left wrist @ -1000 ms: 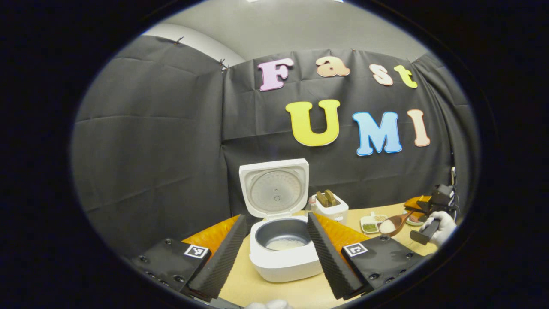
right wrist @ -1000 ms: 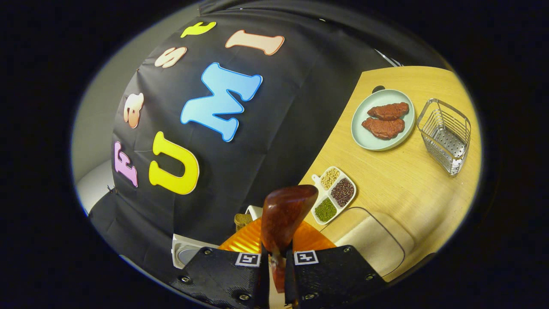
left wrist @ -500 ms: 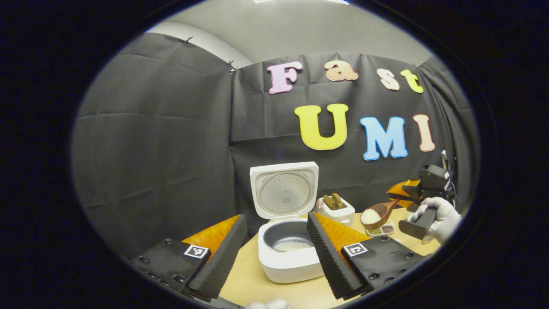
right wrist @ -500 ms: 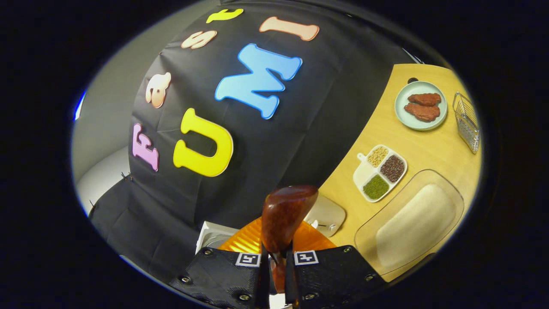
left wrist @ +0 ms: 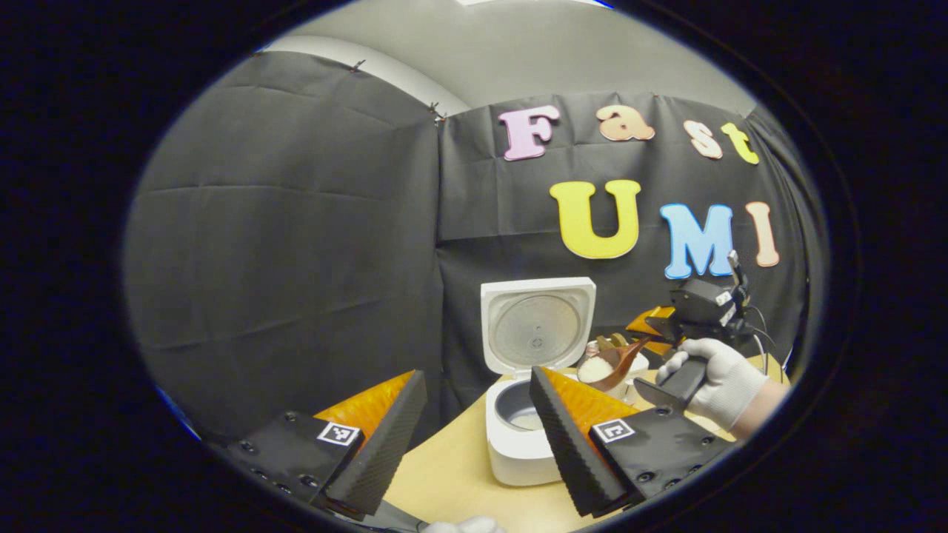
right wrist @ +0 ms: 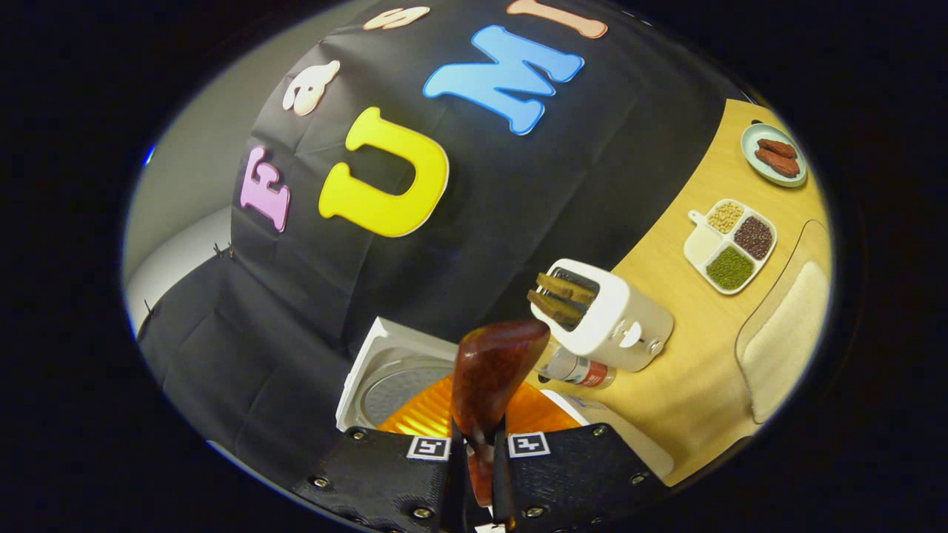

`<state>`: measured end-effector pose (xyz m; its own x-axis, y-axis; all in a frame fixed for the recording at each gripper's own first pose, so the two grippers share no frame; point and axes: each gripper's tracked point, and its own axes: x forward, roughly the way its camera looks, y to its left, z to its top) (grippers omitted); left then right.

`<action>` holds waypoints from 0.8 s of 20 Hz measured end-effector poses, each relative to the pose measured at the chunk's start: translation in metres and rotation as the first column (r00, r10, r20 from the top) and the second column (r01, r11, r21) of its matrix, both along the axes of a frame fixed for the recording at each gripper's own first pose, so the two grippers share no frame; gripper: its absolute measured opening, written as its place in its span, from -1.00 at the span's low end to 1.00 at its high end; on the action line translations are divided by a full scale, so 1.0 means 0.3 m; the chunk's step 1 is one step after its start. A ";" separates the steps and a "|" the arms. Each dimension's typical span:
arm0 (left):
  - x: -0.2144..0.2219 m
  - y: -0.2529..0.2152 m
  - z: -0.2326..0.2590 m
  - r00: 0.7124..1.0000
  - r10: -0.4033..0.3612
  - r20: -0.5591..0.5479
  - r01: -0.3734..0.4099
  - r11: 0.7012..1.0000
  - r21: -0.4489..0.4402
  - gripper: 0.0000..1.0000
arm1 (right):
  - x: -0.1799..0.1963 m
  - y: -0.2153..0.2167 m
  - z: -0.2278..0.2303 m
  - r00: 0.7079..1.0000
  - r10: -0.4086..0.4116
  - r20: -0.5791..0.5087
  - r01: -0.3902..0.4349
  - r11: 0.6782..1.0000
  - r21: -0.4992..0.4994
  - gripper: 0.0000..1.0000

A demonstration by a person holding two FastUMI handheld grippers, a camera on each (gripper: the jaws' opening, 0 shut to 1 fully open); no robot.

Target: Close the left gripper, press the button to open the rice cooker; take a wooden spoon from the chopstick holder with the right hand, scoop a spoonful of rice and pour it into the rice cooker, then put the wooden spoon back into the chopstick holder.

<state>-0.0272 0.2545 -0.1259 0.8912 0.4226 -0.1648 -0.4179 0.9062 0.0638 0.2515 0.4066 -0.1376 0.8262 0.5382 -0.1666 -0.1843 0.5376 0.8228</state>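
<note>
**Rice-laden spoon hanging beside the open cooker**

The reddish-brown wooden spoon (left wrist: 616, 361) is sitting in the right hand-held gripper (left wrist: 652, 333), whose two fingers are pressing on its handle; in the right gripper view the spoon's (right wrist: 490, 374) rounded back is facing the camera, hiding what it carries. The left gripper view is showing the bowl heaped with white rice (left wrist: 595, 369), hanging just right of the white square rice cooker (left wrist: 521, 444) and level with its raised lid (left wrist: 537, 323). A white-gloved hand (left wrist: 722, 379) is gripping that tool's handle. The cooker's grey inner pot (left wrist: 518, 407) is holding a little rice at the bottom; the left hand-held gripper's (left wrist: 474, 422) own finger is covering the cooker's right side. That gripper's fingers are standing wide apart, holding nothing.

Farther out on the pale wooden desk (right wrist: 696, 370), the right gripper view is showing a white toaster (right wrist: 607, 318) with two brown slices in its slots, a small bottle lying beside it, a white divided dish (right wrist: 732, 244) of beige, dark and green grains, a pale green plate (right wrist: 774, 145) with two brown pieces, and a clear tray (right wrist: 785, 329) of white rice, cut off at the edge.
</note>
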 end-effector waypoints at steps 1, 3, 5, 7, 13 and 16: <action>-0.015 0.016 0.001 1.000 0.013 -0.002 -0.013 1.000 0.000 0.98 | -0.009 0.052 -0.014 1.000 0.021 0.013 -0.020 0.999 -0.039 -0.72; -0.032 0.045 -0.006 0.999 0.036 -0.004 -0.036 0.999 0.003 1.00 | -0.015 0.130 -0.060 0.998 0.046 0.033 -0.041 0.993 -0.115 -0.72; -0.045 0.054 -0.012 0.999 0.053 -0.007 -0.053 0.999 0.006 1.00 | -0.025 0.174 -0.103 0.997 0.065 0.035 -0.058 0.986 -0.156 -0.72; -0.063 0.067 -0.017 0.998 0.066 -0.012 -0.066 0.998 0.007 1.00 | -0.025 0.188 -0.143 0.997 0.064 0.035 -0.056 0.980 -0.190 -0.72; -0.092 0.094 -0.049 0.996 0.083 -0.029 -0.083 0.997 0.012 1.00 | 0.007 0.156 -0.176 0.987 0.053 0.151 0.009 0.924 -0.383 -0.72; -0.095 0.092 -0.055 0.996 0.083 -0.033 -0.083 0.996 0.018 1.00 | 0.009 0.174 -0.153 0.958 0.099 0.271 0.052 0.865 -0.499 -0.72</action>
<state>-0.0557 0.2821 -0.1423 0.8470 0.4978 -0.1863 -0.4891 0.8672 0.0936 0.2542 0.4587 -0.1836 0.8661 0.4655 -0.1820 -0.3821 0.8515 0.3592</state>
